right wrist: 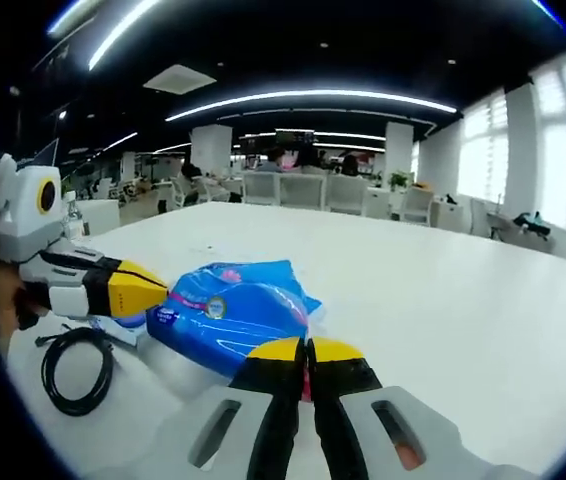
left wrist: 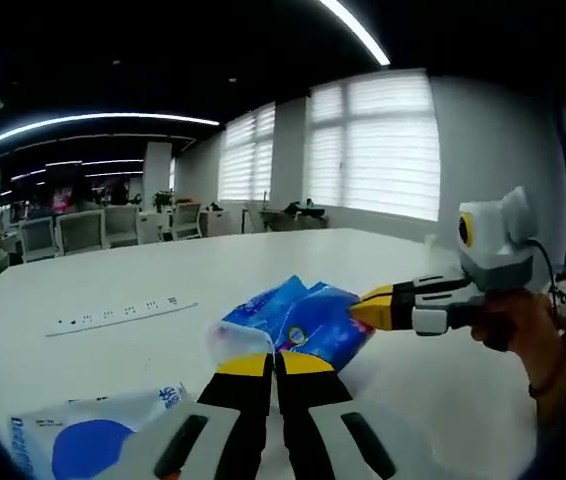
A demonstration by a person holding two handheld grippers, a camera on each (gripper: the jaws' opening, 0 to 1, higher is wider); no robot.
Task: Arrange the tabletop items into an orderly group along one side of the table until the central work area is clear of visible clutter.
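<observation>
Blue packet between both closed tongs tips.

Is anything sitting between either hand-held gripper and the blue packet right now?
Nothing visible. Both hand-held grippers already meet the blue packet: the right hand-held gripper at its near edge, the left hand-held gripper from the other side. The coiled black cable lies off to the side, clear of both.

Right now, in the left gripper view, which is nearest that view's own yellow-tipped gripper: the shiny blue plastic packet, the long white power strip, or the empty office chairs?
1. Shiny blue plastic packet, at the left gripper tips.
2. Long white power strip, left on the table.
3. Office chairs, beyond the table, upper left.
</observation>
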